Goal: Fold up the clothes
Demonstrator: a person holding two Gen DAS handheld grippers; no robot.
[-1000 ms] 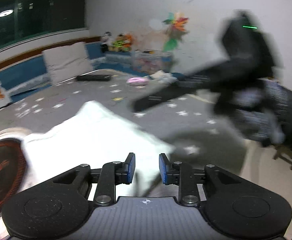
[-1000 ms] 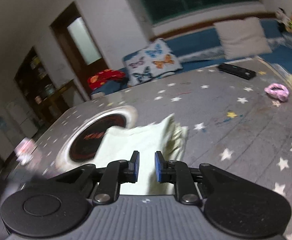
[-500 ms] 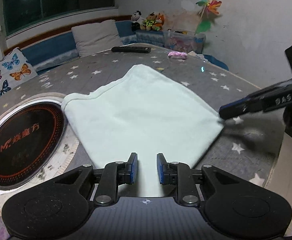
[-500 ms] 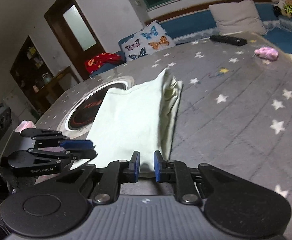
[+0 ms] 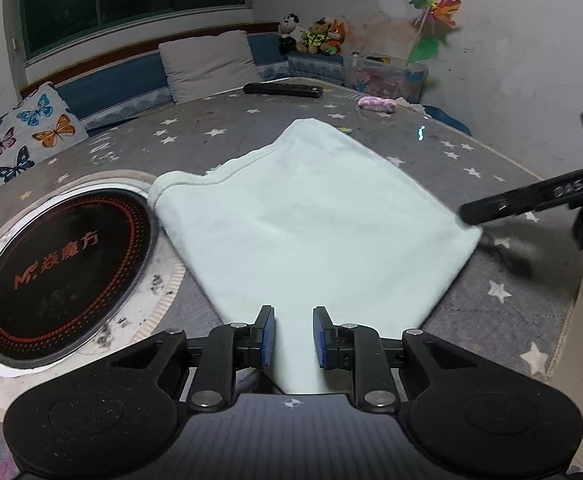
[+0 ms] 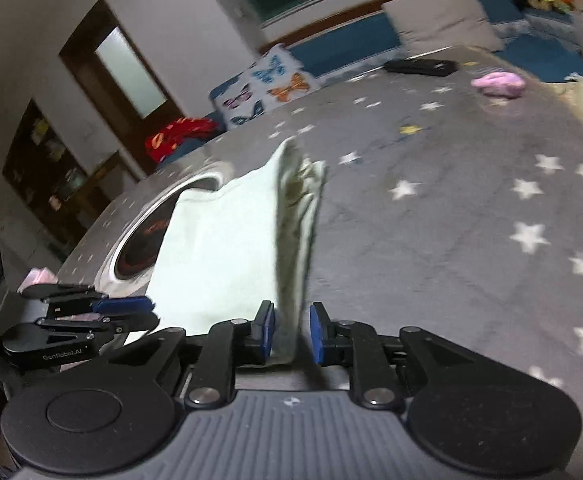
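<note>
A pale mint folded cloth (image 5: 311, 220) lies spread on the grey star-print table cover (image 5: 491, 320). My left gripper (image 5: 293, 336) is shut on its near edge, and the fabric fills the narrow gap between the blue pads. From the right wrist, the cloth (image 6: 219, 248) runs away from me with its thick layered edge raised. My right gripper (image 6: 290, 332) is shut on that edge at the near corner. The right gripper (image 5: 467, 216) shows at the cloth's right corner, and the left gripper (image 6: 147, 312) at the cloth's left corner, jaws close together.
A round black hob plate (image 5: 59, 276) with orange lettering sits set into the table, left of the cloth. Far back lie a black remote (image 5: 283, 89) and a small pink item (image 5: 375, 104). A butterfly cushion (image 5: 27, 136) and a grey pillow (image 5: 207, 64) lean behind the table.
A second ago the cloth was lifted and blurred in motion. Both grippers have since come down with it, and it now lies spread flat on the table.
</note>
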